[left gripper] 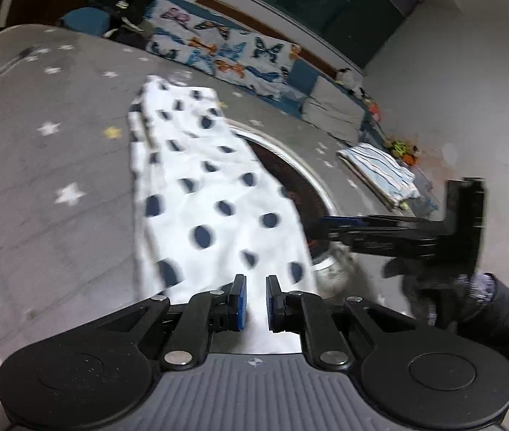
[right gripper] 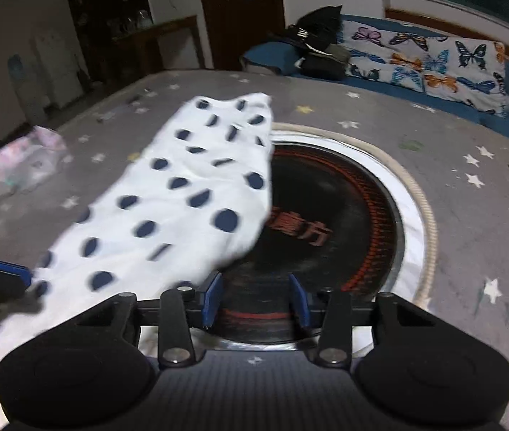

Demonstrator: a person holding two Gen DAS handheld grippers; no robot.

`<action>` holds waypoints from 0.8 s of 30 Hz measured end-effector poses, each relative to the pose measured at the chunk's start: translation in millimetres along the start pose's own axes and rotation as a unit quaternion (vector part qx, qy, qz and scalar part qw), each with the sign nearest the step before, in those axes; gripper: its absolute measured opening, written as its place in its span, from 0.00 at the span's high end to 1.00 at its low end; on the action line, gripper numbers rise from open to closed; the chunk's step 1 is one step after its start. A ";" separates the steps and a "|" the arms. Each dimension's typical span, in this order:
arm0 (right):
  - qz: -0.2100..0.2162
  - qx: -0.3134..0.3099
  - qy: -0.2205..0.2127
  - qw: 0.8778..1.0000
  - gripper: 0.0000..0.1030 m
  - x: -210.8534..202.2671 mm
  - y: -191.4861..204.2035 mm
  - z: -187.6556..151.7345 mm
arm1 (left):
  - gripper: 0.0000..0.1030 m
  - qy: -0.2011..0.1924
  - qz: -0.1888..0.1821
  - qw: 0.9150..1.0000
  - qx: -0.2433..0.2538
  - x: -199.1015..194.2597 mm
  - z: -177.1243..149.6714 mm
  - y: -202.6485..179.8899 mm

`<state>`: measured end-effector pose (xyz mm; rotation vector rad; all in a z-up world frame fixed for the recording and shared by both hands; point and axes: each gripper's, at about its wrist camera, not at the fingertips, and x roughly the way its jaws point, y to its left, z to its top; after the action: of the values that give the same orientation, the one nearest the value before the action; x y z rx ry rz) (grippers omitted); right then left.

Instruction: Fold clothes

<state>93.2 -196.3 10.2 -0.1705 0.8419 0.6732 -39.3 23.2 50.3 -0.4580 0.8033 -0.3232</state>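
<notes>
A white garment with dark blue dots [left gripper: 204, 194] lies stretched in a long strip on the grey star-printed table cover [left gripper: 39, 165]. Its near end runs up between the blue pads of my left gripper [left gripper: 256, 287], which is shut on it. From the right wrist view the garment [right gripper: 168, 197] runs from far centre to near left, where the left gripper [right gripper: 21, 274] pinches its edge. My right gripper [right gripper: 256, 294] stands open over the dark round plate, its left finger just beside the cloth's edge, nothing between the pads. In the left wrist view the right gripper [left gripper: 317, 228] is seen side-on at the garment's right edge.
A dark round plate with a silver ring [right gripper: 362, 197] is sunk in the table's middle, partly under the garment. A folded striped cloth [left gripper: 380, 172] lies at the far right. A pale plastic bag [right gripper: 24, 161] sits at the left. A butterfly-print blanket [right gripper: 426, 61] covers the sofa behind.
</notes>
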 end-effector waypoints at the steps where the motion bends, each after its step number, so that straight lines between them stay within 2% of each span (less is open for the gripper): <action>1: -0.004 -0.002 0.002 1.000 0.60 4.1 -1.6 0.1 | 0.87 0.005 -0.004 1.000 0.007 6.1 3.0 -5.4; 6: 0.012 -0.010 0.002 1.000 0.61 17.1 -0.1 4.4 | 0.87 0.031 -0.014 0.999 0.040 38.8 15.4 -27.7; 10: 0.041 -0.011 -0.008 0.999 0.61 22.9 3.6 14.3 | 0.82 0.039 -0.002 0.998 0.053 60.5 21.9 -32.4; 13: 0.061 -0.014 -0.017 0.998 0.61 26.3 7.8 22.2 | 0.81 0.045 0.005 0.997 0.056 74.5 24.2 -31.8; 21: 0.125 0.009 -0.035 0.992 0.61 25.1 8.8 32.4 | 0.84 0.041 0.000 0.999 0.015 84.6 24.4 -9.7; 24: 0.136 0.009 -0.031 0.990 0.61 27.9 10.9 28.9 | 0.84 0.040 -0.005 0.999 -0.006 84.7 22.9 0.3</action>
<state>118.0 -162.9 10.2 -0.0175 0.8188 0.9222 33.3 -7.9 12.1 -0.4623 0.8817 -0.3483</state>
